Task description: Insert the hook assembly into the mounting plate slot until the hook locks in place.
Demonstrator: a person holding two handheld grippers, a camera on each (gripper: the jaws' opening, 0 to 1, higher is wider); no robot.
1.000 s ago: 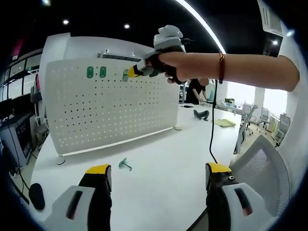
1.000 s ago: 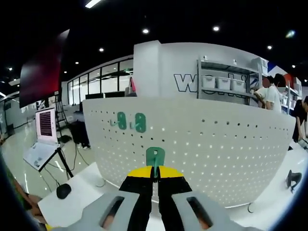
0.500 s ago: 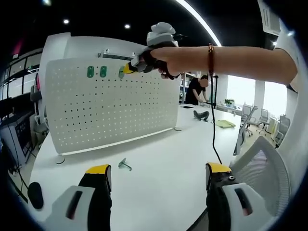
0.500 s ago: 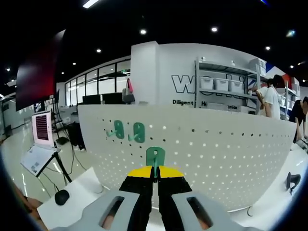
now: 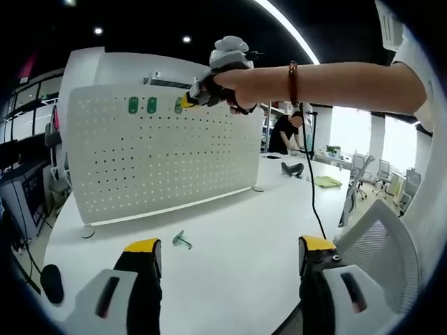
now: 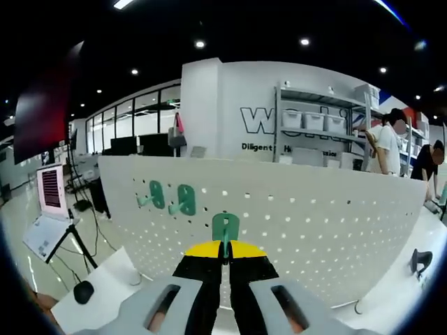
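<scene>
Pegboard, your tall white perforated panel (image 5: 160, 150), stands on the white table (image 5: 237, 251), two green hooks (image 5: 142, 105) mounted at its eleven o'clock corner. Your left gripper (image 5: 227, 269) gapes wide, holding nothing. Your right gripper (image 6: 225, 246) pinches a green plastic hook (image 6: 225, 227) against the panel's upper edge, at three o'clock of that pair.

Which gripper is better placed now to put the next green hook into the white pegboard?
The right gripper: its jaws are shut on a green hook close to the pegboard, beside two mounted hooks. The left gripper is open, low over the table.
</scene>
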